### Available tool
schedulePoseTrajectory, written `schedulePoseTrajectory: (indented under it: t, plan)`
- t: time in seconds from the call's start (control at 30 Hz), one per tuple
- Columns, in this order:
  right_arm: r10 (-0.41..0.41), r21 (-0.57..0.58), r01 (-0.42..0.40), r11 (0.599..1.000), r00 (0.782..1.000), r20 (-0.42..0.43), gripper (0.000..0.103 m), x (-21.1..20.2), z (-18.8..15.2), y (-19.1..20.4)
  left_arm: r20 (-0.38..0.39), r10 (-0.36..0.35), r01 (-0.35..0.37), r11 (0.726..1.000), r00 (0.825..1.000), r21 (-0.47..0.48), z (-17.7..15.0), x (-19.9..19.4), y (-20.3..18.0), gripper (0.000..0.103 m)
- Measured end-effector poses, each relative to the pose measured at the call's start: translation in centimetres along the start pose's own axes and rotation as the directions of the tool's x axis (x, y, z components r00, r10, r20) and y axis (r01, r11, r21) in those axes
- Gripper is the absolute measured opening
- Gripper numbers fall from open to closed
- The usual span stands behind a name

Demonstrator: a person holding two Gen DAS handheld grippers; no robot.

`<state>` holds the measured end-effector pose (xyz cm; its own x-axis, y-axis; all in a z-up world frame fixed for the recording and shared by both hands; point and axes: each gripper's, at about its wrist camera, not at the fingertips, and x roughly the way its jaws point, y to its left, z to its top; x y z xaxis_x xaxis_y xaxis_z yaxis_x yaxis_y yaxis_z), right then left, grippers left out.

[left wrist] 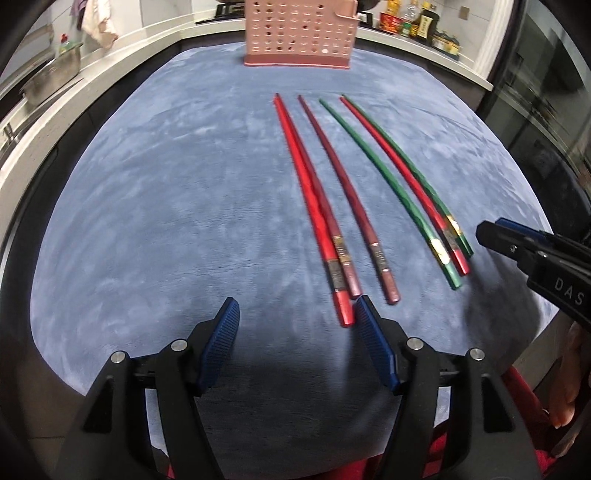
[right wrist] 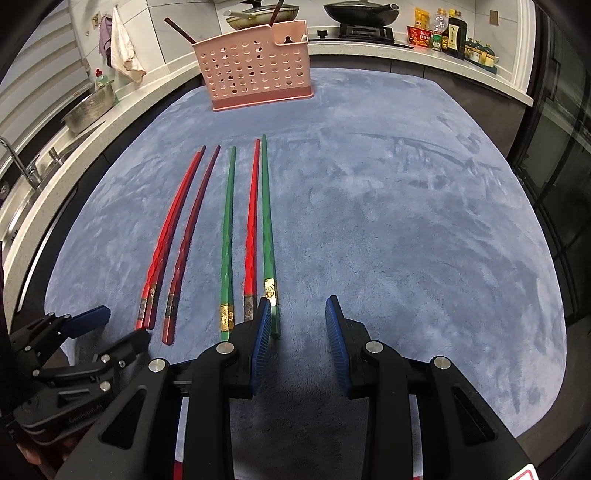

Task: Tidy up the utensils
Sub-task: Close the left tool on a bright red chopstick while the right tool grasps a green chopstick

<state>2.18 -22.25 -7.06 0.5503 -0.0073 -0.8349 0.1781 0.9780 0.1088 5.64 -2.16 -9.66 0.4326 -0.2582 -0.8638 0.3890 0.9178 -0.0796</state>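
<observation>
Several chopsticks lie side by side on a blue cloth [left wrist: 166, 192]: a red and maroon pair [left wrist: 314, 206], a lone maroon one [left wrist: 347, 199], then two green ones [left wrist: 384, 177] with a red one between them. In the right wrist view they are the red pair [right wrist: 166, 236], the maroon [right wrist: 188, 236], the green [right wrist: 227, 236] and the red with green [right wrist: 258, 229]. A pink perforated utensil holder [left wrist: 299, 33] [right wrist: 258, 66] stands at the far edge. My left gripper [left wrist: 295, 314] is open just left of the red pair's ends. My right gripper [right wrist: 297, 314] is open and empty, just right of the rightmost green chopstick.
A kitchen counter runs around the table, with a steel pot [left wrist: 51, 77], a sink tap [right wrist: 22, 162], pans on a stove [right wrist: 362, 14] and sauce bottles [right wrist: 447, 33]. A cloth [right wrist: 123, 44] hangs on the wall.
</observation>
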Motion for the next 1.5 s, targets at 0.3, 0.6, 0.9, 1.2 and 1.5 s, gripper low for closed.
schedulePoseTrajectory:
  t: [0.3, 0.6, 0.9, 1.2, 1.5]
  plan:
    - [0.006, 0.005, -0.006, 1.000, 1.000, -0.015, 0.031, 0.5, 0.0, 0.0, 0.007, 0.019, -0.019, 0.999, 1.000, -0.047, 0.2, -0.1, 1.3, 0.063]
    - [0.013, -0.014, -0.013, 1.000, 1.000, -0.021, 0.031, 1.1, 0.2, 0.6, 0.008, 0.038, -0.037, 0.998, 0.999, -0.054, 1.0, 0.5, 1.5, 0.060]
    - [0.016, -0.039, -0.018, 0.999, 0.999, -0.027, 0.024, 1.9, 0.3, 1.4, 0.033, 0.051, -0.048, 0.995, 0.998, -0.082, 2.2, 1.1, 2.3, 0.048]
    - [0.033, -0.061, -0.034, 0.998, 0.999, -0.022, 0.011, 2.2, 0.5, 1.7, 0.042, 0.031, -0.027, 0.997, 0.999, -0.077, 2.2, 1.0, 2.3, 0.029]
    - [0.043, -0.057, -0.045, 0.997, 0.999, -0.022, 0.004, 2.2, 0.4, 1.5, 0.033, -0.015, 0.017, 0.997, 0.999, -0.070, 2.1, 0.7, 1.8, 0.007]
